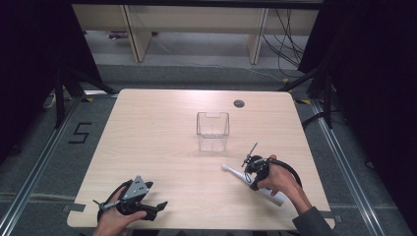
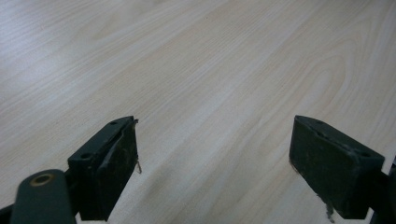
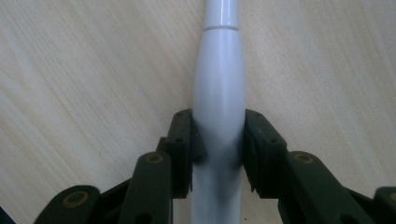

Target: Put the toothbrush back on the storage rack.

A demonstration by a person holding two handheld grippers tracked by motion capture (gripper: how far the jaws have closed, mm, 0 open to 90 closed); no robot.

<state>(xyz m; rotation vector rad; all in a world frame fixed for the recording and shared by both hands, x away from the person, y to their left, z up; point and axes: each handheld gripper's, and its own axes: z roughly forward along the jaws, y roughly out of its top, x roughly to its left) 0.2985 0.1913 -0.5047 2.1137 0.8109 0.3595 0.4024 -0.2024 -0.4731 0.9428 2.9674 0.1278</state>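
Right gripper clamped on a white electric toothbrush near the table's right front corner.
The toothbrush (image 3: 219, 107) lies flat on the table (image 1: 162, 147), its long axis slanting from that corner toward the clear container (image 1: 213, 131) at the middle. The right gripper (image 3: 218, 149) has its fingers (image 3: 184, 144) pressed on the handle's sides; the left gripper (image 2: 212, 163), by the front left edge, holds nothing, fingers wide.

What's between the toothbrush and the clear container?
Nothing: in the high view, bare table separates the white electric toothbrush, clamped in the right gripper, from the clear container.
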